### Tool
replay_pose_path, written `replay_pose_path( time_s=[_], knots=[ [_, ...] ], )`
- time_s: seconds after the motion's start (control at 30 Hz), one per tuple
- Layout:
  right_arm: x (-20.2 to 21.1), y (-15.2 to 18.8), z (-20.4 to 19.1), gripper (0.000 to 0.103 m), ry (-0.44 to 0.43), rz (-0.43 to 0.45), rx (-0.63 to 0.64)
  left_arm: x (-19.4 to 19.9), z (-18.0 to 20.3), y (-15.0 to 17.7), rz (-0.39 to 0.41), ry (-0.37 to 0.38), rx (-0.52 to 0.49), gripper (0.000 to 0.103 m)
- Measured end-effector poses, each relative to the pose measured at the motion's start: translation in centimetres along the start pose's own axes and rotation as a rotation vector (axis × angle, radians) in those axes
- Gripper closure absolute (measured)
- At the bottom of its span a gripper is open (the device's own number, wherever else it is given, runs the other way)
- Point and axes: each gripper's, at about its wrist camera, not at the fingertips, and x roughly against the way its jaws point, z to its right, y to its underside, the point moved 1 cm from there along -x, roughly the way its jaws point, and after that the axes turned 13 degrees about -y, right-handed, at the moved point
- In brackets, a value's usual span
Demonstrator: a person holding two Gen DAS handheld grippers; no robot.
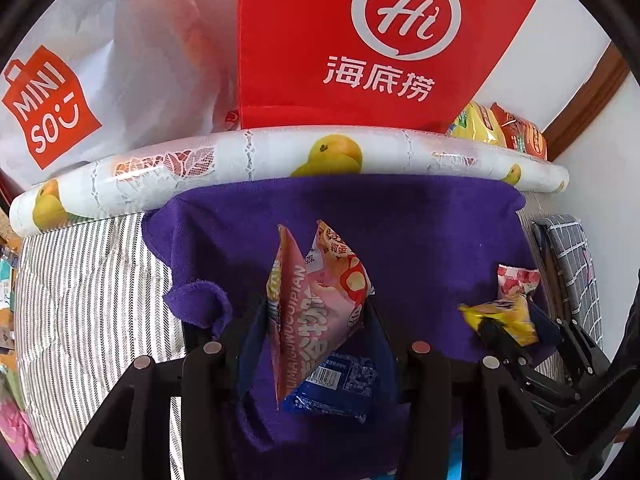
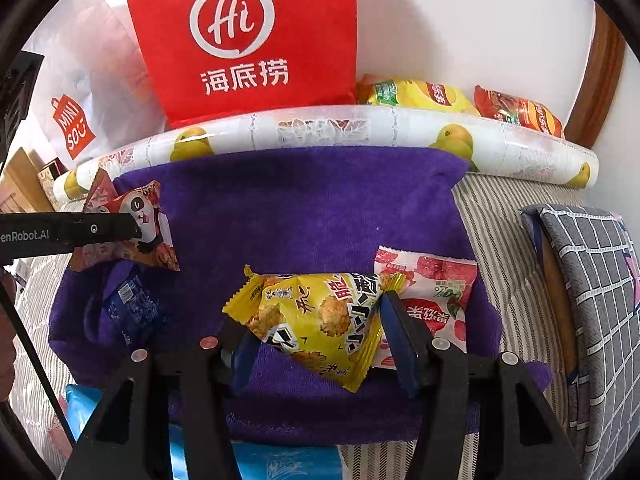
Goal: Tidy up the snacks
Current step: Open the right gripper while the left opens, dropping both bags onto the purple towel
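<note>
- The pink snack bag (image 1: 316, 300) stood almost on end above the purple towel (image 1: 420, 232), its long axis running up and away from the camera, clamped in the left gripper (image 1: 316, 320).
- The yellow snack bag (image 2: 320, 320) lay slantwise on the towel between the right gripper (image 2: 316, 344) fingers; whether they pressed it I cannot tell.
- A red-and-white packet (image 2: 436, 292) lay just beside it, a blue packet (image 2: 134, 308) further left.
- Behind the towel lay a fruit-printed roll (image 2: 340, 128), then a red bag (image 2: 248, 40) against the white wall.
</note>
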Motion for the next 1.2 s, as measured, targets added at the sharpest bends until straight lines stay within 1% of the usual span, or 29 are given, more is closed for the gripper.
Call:
replay_pose_path(
  time_s=[0.03, 0.07, 0.3, 0.5, 0.63, 0.7, 0.8, 0.93, 1.2],
  knots=[
    [-0.1, 0.0, 0.1, 0.040, 0.001, -0.005, -0.003, 0.0, 0.0, 0.0, -0.001, 0.000, -0.002, 0.057],
    [-0.1, 0.0, 0.2, 0.038, 0.000, -0.011, -0.008, 0.0, 0.1, 0.0, -0.001, -0.001, -0.003, 0.057],
    [0.2, -0.2, 0.3, 0.031, -0.010, 0.010, -0.014, 0.0, 0.2, 0.0, -0.005, -0.003, -0.008, 0.056],
    [0.6, -0.3, -0.2, 0.022, -0.018, 0.030, 0.006, 0.1, 0.3, 0.0, -0.004, 0.000, -0.014, 0.056],
    [0.6, -0.3, -0.3, 0.022, -0.033, 0.034, 0.007, 0.1, 0.5, 0.0, -0.014, 0.023, -0.017, 0.051],
    [0.8, -0.3, -0.3, 0.020, -0.046, 0.041, 0.008, 0.2, 0.7, -0.1, -0.009, 0.025, -0.019, 0.043],
    [1.0, -0.3, -0.4, 0.017, -0.064, 0.055, 0.014, 0.8, 0.8, -0.2, 0.012, 0.029, -0.019, 0.037],
    [1.3, -0.3, -0.6, 0.016, -0.076, 0.069, 0.025, 1.6, 0.6, -0.3, 0.039, 0.036, -0.022, 0.034],
    [1.9, -0.3, -0.6, 0.014, -0.116, 0.106, 0.025, 2.3, -0.2, -0.5, 0.051, 0.048, -0.006, 0.034]
  ],
)
